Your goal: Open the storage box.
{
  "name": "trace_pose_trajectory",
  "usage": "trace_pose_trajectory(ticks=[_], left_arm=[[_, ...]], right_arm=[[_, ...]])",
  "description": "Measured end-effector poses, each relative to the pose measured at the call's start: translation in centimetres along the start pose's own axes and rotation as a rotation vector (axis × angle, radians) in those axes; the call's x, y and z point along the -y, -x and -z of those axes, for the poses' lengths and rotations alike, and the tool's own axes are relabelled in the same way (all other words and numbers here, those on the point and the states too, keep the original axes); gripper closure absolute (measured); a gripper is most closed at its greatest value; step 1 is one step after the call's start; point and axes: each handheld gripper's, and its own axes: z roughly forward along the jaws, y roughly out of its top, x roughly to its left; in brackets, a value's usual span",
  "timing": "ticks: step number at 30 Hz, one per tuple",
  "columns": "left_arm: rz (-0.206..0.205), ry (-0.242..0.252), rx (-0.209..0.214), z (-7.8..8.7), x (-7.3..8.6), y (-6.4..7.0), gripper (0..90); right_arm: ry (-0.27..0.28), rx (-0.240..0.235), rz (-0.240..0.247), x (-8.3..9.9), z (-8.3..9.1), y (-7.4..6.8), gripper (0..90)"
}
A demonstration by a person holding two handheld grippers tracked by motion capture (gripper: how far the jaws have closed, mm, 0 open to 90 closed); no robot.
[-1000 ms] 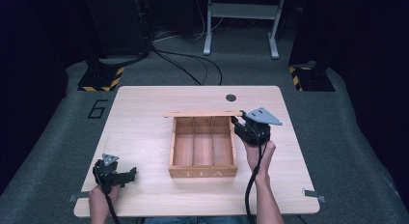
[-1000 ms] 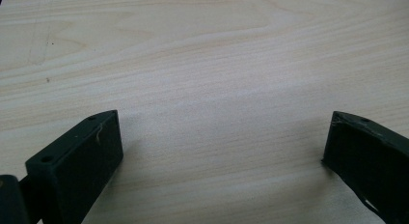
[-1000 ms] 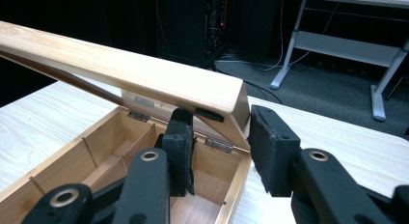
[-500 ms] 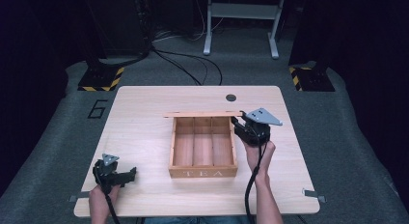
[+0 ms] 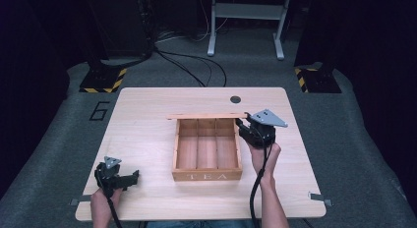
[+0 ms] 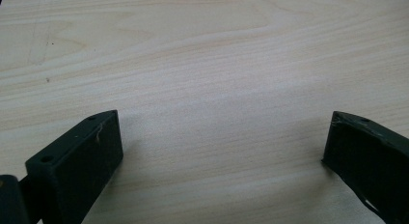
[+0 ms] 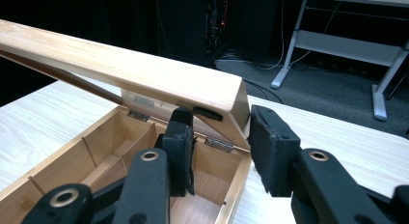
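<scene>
Tea box (image 5: 207, 150), one wooden unit lettered TEA, sits at the centre of the counter (image 5: 147, 125) in the high view, three compartments exposed, lid (image 5: 206, 116) raised at its 12 o'clock edge. One dark round hole (image 5: 235, 99) lies at 12 o'clock beyond the lid. Two tools present: right tool (image 5: 244, 124) at the box's 2 o'clock corner, at the lid's end; left tool (image 5: 134, 176) at 8 o'clock, well apart from the box.

Left gripper view: jaws spread wide over bare counter (image 6: 217, 74), holding nothing.

Right gripper view: right tool (image 7: 219, 137) straddles the lid (image 7: 125, 69) corner, one jaw under, one outside the end face. Two hinges (image 7: 218, 144) visible. Contact cannot be confirmed.
</scene>
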Motion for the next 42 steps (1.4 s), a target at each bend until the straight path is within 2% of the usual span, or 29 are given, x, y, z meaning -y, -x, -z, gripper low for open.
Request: trace_pose_trajectory(ticks=[32, 41, 42], left_arm=[[0.001, 0.0, 0.0, 0.0, 0.0, 0.0, 0.1], [-0.001, -0.004, 0.003, 0.0, 0.0, 0.0, 0.1], [0.009, 0.004, 0.002, 0.0, 0.0, 0.0, 0.1]], right_arm=[[-0.008, -0.008, -0.002, 0.0, 0.0, 0.1, 61.2], [-0.023, -0.017, -0.001, 0.8, 0.5, -0.2, 60.3], [-0.026, -0.018, -0.003, 0.9, 0.5, -0.2, 60.1]])
